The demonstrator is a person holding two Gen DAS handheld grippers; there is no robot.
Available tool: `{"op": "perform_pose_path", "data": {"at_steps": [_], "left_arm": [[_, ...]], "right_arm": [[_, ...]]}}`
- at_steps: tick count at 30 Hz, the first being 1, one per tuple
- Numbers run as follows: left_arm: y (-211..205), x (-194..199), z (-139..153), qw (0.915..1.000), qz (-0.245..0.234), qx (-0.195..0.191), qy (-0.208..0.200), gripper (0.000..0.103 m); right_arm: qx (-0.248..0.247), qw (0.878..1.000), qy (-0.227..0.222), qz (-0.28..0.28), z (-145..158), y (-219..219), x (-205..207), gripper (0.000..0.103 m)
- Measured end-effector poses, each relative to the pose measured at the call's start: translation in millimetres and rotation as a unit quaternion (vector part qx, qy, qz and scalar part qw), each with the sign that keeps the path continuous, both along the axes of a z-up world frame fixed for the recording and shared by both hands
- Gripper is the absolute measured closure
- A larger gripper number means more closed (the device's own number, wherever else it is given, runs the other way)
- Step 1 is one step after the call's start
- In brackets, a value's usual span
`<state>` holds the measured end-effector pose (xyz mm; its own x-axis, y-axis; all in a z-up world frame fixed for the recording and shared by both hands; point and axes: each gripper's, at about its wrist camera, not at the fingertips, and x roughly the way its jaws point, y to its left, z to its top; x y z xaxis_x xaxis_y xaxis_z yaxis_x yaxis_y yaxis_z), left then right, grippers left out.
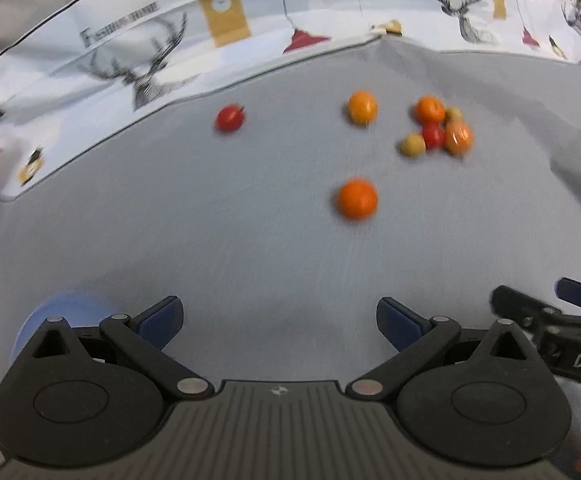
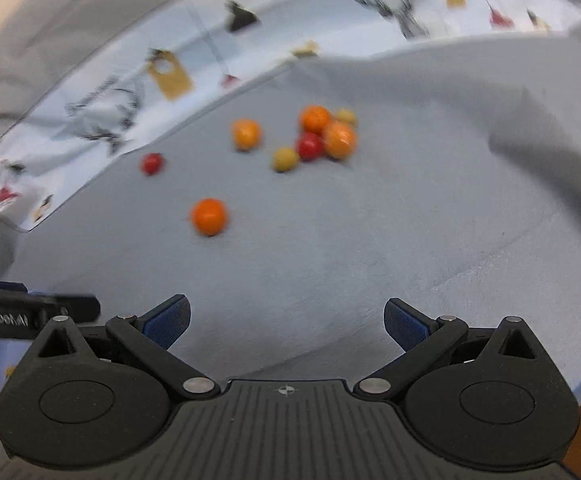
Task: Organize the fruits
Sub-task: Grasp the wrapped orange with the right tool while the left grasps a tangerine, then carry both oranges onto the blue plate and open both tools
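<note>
The left gripper (image 1: 279, 320) and right gripper (image 2: 286, 322) hover with jaws spread, holding nothing. On the grey counter (image 1: 170, 240), left to right: a red fruit (image 1: 230, 117), two oranges (image 1: 362, 107) (image 1: 357, 198), then a touching cluster (image 1: 440, 128).

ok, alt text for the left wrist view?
Open left gripper hovers over a grey tablecloth, holding nothing. Ahead lie a lone orange fruit, a small red fruit, and a blurred cluster of orange, red and yellowish fruits.
</note>
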<state>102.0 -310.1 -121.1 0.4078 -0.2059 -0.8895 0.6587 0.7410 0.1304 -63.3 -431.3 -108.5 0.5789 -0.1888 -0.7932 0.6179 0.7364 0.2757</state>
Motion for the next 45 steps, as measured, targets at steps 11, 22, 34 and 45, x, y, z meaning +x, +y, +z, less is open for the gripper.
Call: {"op": "perform_pose_path", "data": {"at_steps": [11,22,34,45], "left_arm": [[-99.9,53.2,-83.8,0.9979,-0.056,0.027,-0.016,0.0],[-73.6,45.6,-62.6,0.9981,-0.043,-0.043,0.011,0.065],[47.9,-11.4,52.4,0.9948,-0.009,-0.101,0.003,0.065],[220.6,-90.3,121.1,0.9931,0.082,-0.082,-0.013,0.065]], "right_arm": [[-0.118,0.992,0.022,-0.026,-64.8,-106.7,93.4,0.001],[-0.185,0.982,0.005,0.025,-76.7,-91.1,104.3,0.067],[-0.156,0.985,-0.066,0.018,20.1,-6.2,3.8,0.067],[-0.099,0.963,-0.138,0.207,103.7,167.0,-43.7,0.067]]}}
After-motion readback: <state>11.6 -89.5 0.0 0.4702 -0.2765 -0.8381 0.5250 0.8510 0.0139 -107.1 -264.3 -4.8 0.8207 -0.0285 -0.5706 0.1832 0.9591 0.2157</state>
